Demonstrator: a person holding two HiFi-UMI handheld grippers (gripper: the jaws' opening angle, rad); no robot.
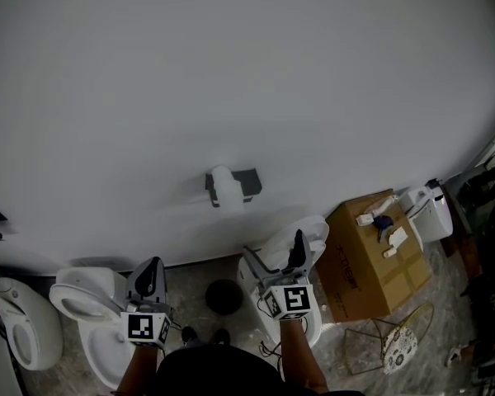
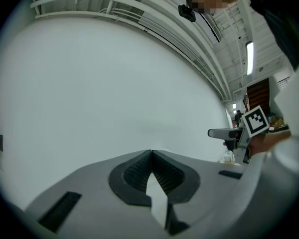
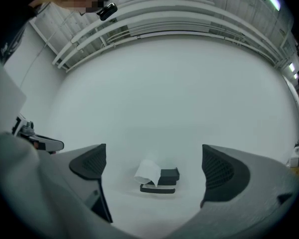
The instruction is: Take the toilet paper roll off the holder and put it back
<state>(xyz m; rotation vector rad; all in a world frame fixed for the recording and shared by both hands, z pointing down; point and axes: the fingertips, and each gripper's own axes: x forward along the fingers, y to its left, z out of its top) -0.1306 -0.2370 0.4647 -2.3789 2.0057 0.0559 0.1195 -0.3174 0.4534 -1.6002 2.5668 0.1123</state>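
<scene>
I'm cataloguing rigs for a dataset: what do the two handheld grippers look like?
The left gripper and right gripper match: smooth light grey bodies, black textured pads inside the jaws, and a white cube printed with black square markers near the wrist.

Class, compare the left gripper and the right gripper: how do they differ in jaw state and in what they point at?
The left gripper has its jaws pressed together; the right gripper has its jaws wide apart. The right gripper frames the toilet paper roll on its holder; the left gripper faces only bare wall. Both are empty and well away from the roll.
</scene>
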